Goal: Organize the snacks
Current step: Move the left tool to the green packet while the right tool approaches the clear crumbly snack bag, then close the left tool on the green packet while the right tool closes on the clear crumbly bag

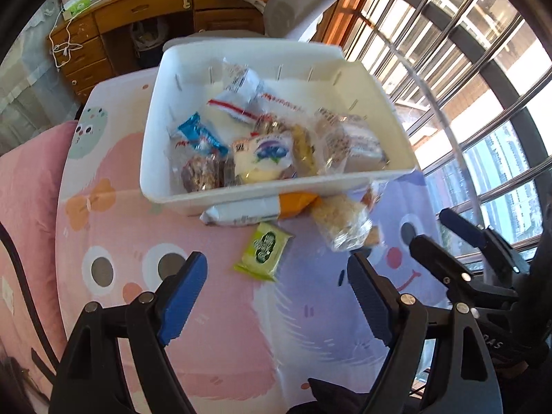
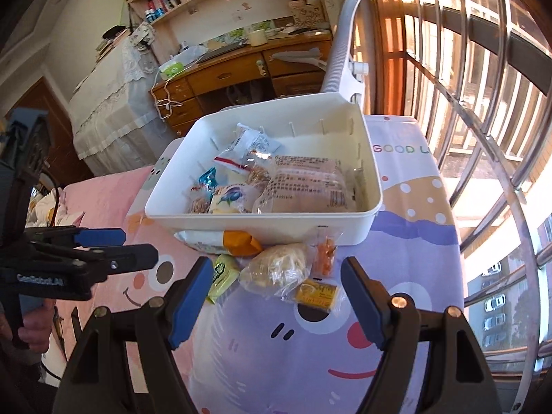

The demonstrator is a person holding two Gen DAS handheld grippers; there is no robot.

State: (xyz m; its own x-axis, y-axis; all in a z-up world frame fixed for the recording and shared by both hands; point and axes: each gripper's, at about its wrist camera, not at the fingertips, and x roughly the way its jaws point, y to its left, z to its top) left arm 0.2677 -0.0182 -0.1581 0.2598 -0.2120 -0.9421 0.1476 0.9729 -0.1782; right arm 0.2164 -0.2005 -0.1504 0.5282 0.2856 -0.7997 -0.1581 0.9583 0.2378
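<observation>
1. One white bin [image 1: 214,193] [image 2: 262,227] sits on the cartoon-print tabletop [image 1: 220,327] [image 2: 407,241]; it is the landmark for all places below.
2. Inside the bin: a jumble of wrapped snacks, roughly seven to nine; exact count unclear because they overlap. Readable ones: one blue wrapper [image 1: 201,134] [image 2: 208,180], one white pack with a blueberry print [image 1: 265,158] [image 2: 229,200], one white pack with a red stripe [image 1: 234,103] [image 2: 229,163], one large clear bag of pale bread [image 2: 303,186].
3. Outside the bin, against its near wall: one long white-and-orange pack [image 1: 255,208] [image 2: 224,239], touching the wall.
4. Just in front of the bin: one green packet [image 1: 264,252] [image 2: 222,276], one clear bag of beige snack [image 1: 341,220] [image 2: 279,267], one small clear bag with orange pieces [image 2: 326,253], one yellow packet [image 2: 315,293]. So five loose items on the tabletop near the bin.
5. Left gripper [image 1: 276,296] [image 2: 138,248]: fingers wide apart, nothing between them, above the tabletop in front of the bin, green packet nearest.
6. Right gripper [image 2: 276,300] [image 1: 438,231]: fingers wide apart, nothing between them, above the tabletop in front of the bin, yellow packet and beige bag nearest.
7. One hand [image 2: 32,327] grips the left gripper's handle.
8. Behind the bin: one wooden desk [image 1: 138,17] [image 2: 241,72], one white chair [image 1: 296,10] [image 2: 345,45].
</observation>
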